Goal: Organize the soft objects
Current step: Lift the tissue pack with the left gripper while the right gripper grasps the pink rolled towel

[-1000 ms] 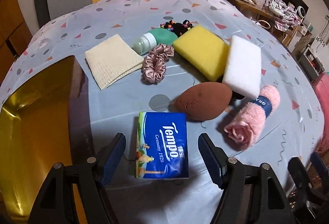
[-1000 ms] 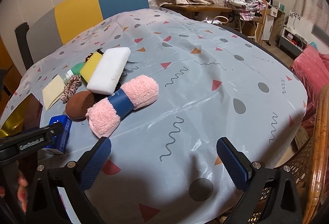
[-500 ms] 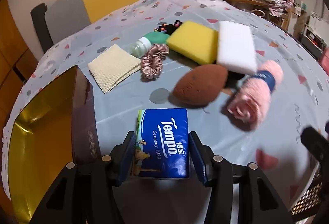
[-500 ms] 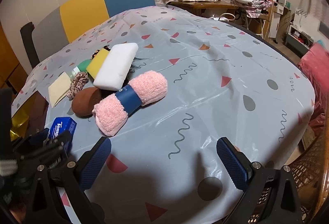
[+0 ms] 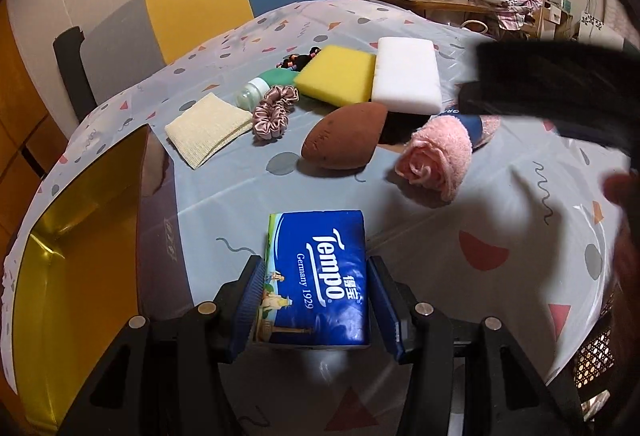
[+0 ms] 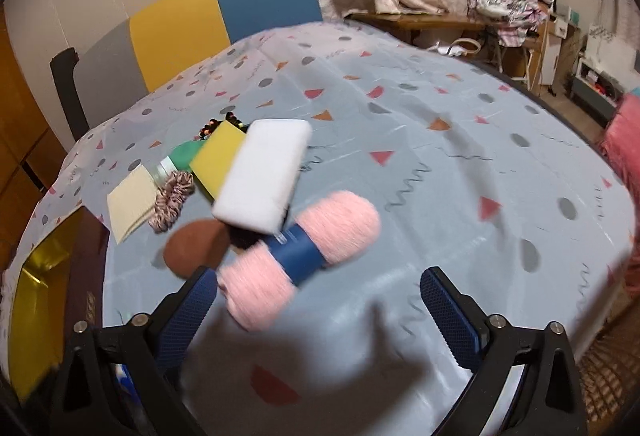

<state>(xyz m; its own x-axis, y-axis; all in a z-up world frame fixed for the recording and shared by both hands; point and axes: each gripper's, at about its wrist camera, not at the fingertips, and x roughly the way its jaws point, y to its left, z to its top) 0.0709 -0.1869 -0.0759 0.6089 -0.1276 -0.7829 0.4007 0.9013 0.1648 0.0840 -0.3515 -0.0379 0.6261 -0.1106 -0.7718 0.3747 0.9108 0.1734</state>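
The left gripper is clamped on the tissue pack, which should go left into the gold box, while the right gripper, jaws closing on nothing, faces the pink towel roll.

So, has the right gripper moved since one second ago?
Yes. The right gripper has moved toward the pink rolled towel, which now lies just ahead of its closing jaws, not yet gripped.
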